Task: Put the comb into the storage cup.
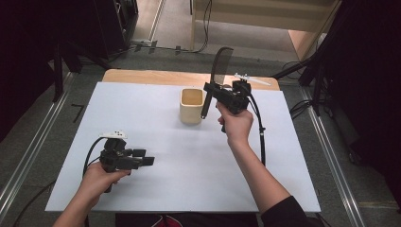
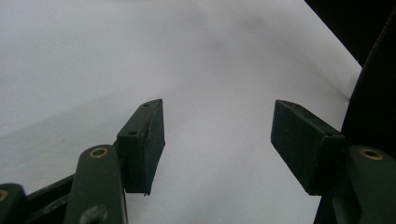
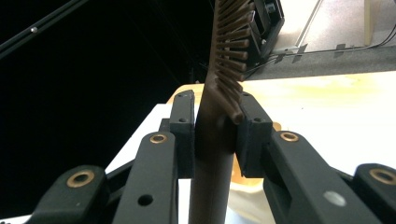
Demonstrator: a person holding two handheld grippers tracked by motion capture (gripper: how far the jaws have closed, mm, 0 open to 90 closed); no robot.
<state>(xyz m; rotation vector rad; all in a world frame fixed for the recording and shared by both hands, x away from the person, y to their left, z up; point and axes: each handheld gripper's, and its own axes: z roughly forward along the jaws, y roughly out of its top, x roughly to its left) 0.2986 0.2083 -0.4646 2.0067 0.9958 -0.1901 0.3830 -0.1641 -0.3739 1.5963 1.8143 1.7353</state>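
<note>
In the high view, the right gripper (image 1: pixel 215 90) sits right of centre in the upper half of the frame, its jaws clamped on a dark comb (image 1: pixel 220 66). The comb stands nearly upright: its toothed part rises above the gripper and its handle hangs below, just right of the beige cup (image 1: pixel 191 106) at the centre of the frame. The handle end looks level with the cup's wall rather than inside it, though from this angle I cannot tell for sure. The left gripper (image 1: pixel 147 161) rests at lower left over the white table (image 1: pixel 198 165), well apart from the cup, with nothing between its jaws.

In the left gripper view, the two black jaws stand apart over bare white table surface.

In the right gripper view, the jaws press on the comb's handle (image 3: pixel 215 140) at mid-frame, just below where the teeth (image 3: pixel 231 51) begin; the cup's pale rim (image 3: pixel 252 196) shows low in the frame behind the handle.

As I judge it, the step in hand is carrying the comb at the cup. The next move calls for holding the comb upright, bringing its handle end over the cup's mouth, and parting the jaws only once it is seated.
</note>
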